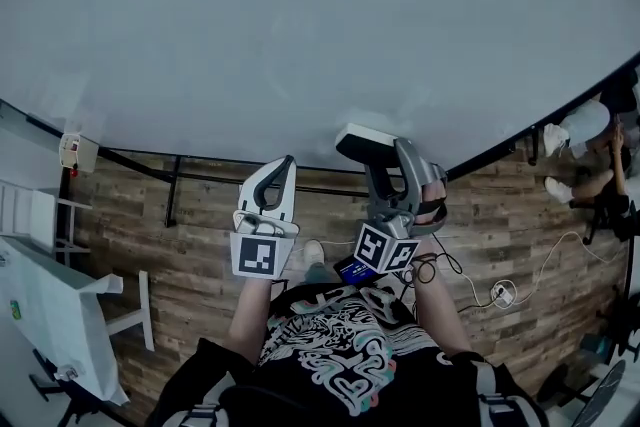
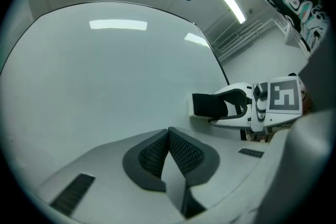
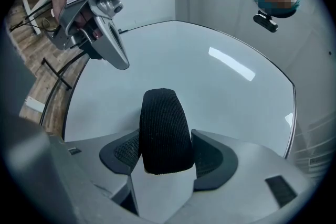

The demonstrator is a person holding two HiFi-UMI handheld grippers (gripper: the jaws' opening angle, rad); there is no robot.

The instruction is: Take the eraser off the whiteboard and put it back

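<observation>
Right gripper point(image 3: 164, 157) clamped on the whiteboard eraser point(image 3: 163, 128), eraser between its jaws, long axis crosswise to them, pointing toward the left gripper point(image 2: 168, 139), black felt facing away from the whiteboard point(image 1: 300, 15), left jaws pressed together, empty

This looks like an office or lab workroom. A large whiteboard point(image 1: 320, 35) on a dark frame stands over a wood-plank floor point(image 1: 190, 235). A cabled socket point(image 1: 503, 293) lies on the planks, white furniture point(image 1: 50, 305) stands aside, and strip lights point(image 2: 231, 5) line the white ceiling.
</observation>
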